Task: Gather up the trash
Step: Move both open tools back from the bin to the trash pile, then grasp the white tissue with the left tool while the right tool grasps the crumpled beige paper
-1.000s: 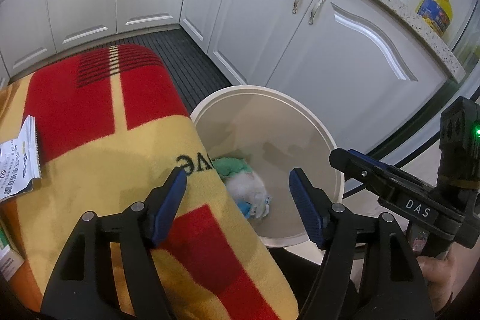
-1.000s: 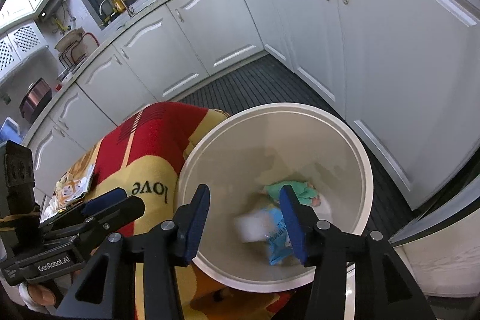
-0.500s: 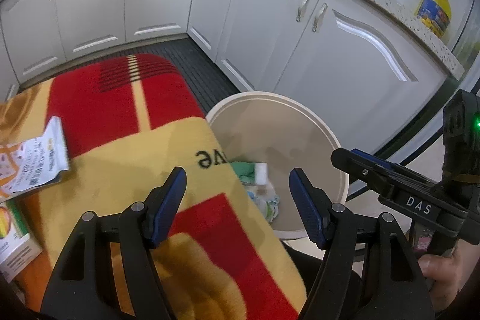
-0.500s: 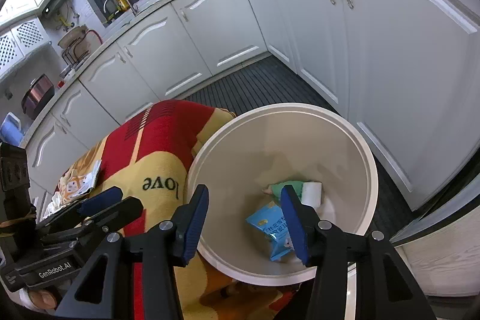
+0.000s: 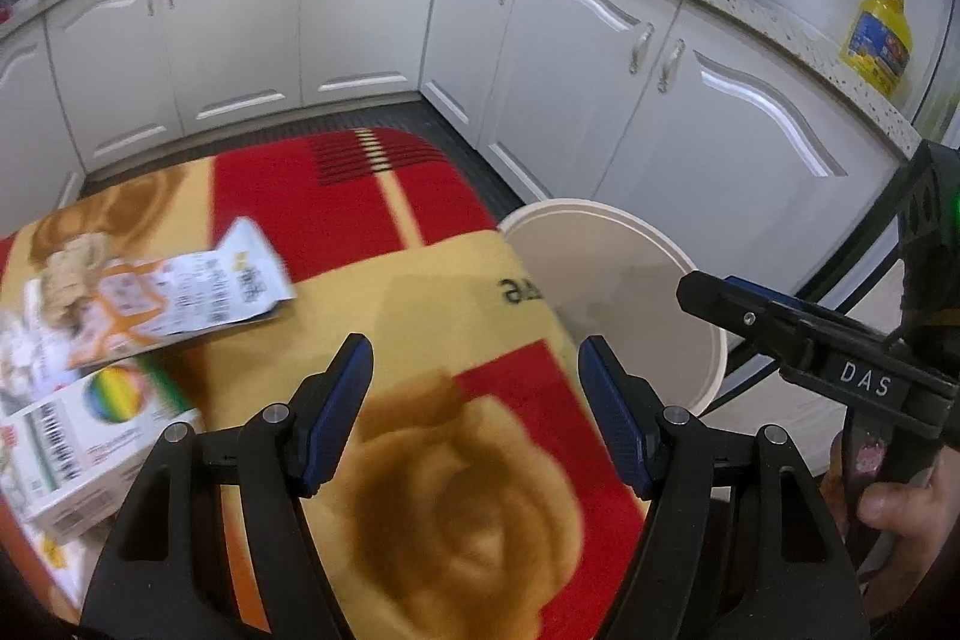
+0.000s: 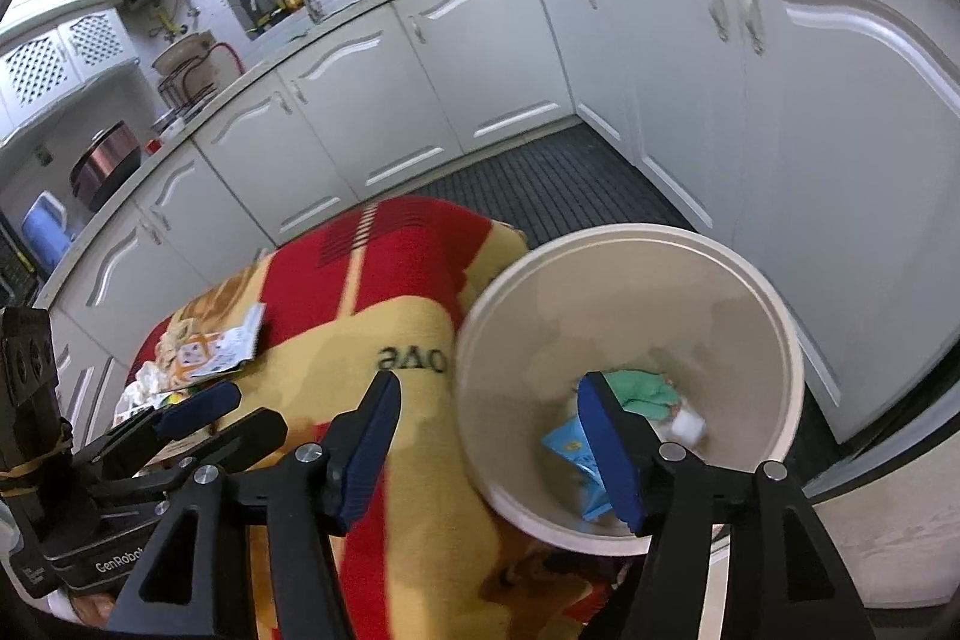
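1. The left tongs (image 5: 471, 415) stand wide apart with nothing between the pads, hanging over the red and yellow blanket (image 5: 420, 460) that covers the table.
2. The right tongs (image 6: 492, 448) have just been opening and hold nothing; one pad lies over the mouth of the beige bin (image 6: 774, 304), which stands on the floor touching the blanket's edge.
3. Trash already binned: a blue packet (image 6: 567, 445), a green scrap (image 6: 645, 388) and a small white piece (image 6: 687, 424) lie on the bin's bottom.
4. Trash still to collect: a printed wrapper (image 5: 150, 298) lies flat toward the left side of the blanket, with a small white box (image 5: 90, 448) just beside it.
5. Judged best practice for the next pick: the left tongs sit nearer and should approach the wrapper low, pinching a raised edge, since the flat foil may slide on the nap.
6. The box wants a grip across its narrower faces.
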Demonstrator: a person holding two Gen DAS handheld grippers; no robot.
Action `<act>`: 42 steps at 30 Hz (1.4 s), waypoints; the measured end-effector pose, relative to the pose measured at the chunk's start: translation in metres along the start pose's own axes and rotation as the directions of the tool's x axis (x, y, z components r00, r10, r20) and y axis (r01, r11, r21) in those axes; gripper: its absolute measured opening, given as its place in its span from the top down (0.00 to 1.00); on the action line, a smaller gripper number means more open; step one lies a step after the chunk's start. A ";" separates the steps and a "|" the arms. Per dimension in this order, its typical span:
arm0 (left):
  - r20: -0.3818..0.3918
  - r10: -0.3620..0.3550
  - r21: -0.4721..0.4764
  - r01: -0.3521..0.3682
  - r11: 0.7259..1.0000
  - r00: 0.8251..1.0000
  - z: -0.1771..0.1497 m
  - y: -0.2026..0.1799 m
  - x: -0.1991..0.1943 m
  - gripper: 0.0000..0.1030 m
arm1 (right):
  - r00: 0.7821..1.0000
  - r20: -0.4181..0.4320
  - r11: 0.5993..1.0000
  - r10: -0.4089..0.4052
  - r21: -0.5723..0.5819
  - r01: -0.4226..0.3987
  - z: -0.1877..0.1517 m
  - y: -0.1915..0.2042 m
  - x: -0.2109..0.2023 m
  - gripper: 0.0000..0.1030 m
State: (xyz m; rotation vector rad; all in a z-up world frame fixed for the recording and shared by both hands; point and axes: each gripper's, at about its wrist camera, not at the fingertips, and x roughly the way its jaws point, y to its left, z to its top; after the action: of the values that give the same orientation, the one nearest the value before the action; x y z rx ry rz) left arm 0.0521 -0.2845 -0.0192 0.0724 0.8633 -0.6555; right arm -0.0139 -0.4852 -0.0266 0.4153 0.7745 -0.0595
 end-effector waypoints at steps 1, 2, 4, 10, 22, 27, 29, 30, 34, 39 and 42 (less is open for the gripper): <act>0.005 0.010 -0.006 -0.010 1.000 1.000 -0.002 0.007 -0.007 0.32 | 1.000 0.000 1.000 0.004 -0.005 -0.004 -0.001 0.004 0.000 0.39; 0.010 0.016 -0.012 -0.016 1.000 1.000 -0.002 0.011 -0.012 0.32 | 1.000 -0.001 1.000 0.012 -0.015 -0.012 -0.001 0.011 0.001 0.39; 0.019 0.027 -0.025 -0.026 0.999 0.999 -0.004 0.021 -0.023 0.32 | 1.000 -0.006 0.999 0.026 -0.029 -0.026 -0.002 0.022 0.003 0.39; 0.046 0.073 -0.085 -0.069 0.994 0.996 -0.012 0.066 -0.062 0.32 | 0.997 -0.023 0.994 0.069 -0.078 -0.071 -0.003 0.058 0.012 0.38; 0.061 0.226 -0.220 -0.208 0.953 0.972 -0.040 0.174 -0.121 0.32 | 0.988 -0.073 0.972 0.133 -0.184 -0.144 -0.007 0.132 0.036 0.32; 0.047 0.246 -0.278 -0.224 0.934 0.968 -0.045 0.212 -0.129 0.32 | 0.981 -0.106 0.962 0.161 -0.206 -0.180 -0.005 0.159 0.051 0.31; 0.041 0.247 -0.303 -0.223 0.927 0.968 -0.045 0.227 -0.128 0.32 | 0.979 -0.108 0.956 0.171 -0.221 -0.192 -0.003 0.171 0.055 0.31; 0.034 0.242 -0.313 -0.219 0.924 0.970 -0.045 0.234 -0.126 0.32 | 0.978 -0.109 0.951 0.180 -0.235 -0.201 0.000 0.180 0.059 0.31; 0.002 0.199 -0.335 -0.187 0.924 0.980 -0.044 0.255 -0.112 0.32 | 0.970 -0.128 0.932 0.208 -0.274 -0.237 0.006 0.208 0.076 0.30; -0.028 0.195 -0.330 -0.194 0.924 0.980 -0.040 0.271 -0.094 0.32 | 0.951 -0.189 0.899 0.245 -0.323 -0.296 0.011 0.242 0.112 0.29; -0.036 0.183 -0.338 -0.184 0.923 0.983 -0.036 0.280 -0.084 0.32 | 0.941 -0.227 0.882 0.252 -0.345 -0.320 0.012 0.259 0.136 0.29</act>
State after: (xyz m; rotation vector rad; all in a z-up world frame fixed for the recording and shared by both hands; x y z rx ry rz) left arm 0.1456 -0.0056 -0.0371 -0.1562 0.9497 -0.3236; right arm 0.1439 -0.2390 -0.0245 0.1630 0.8691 0.4072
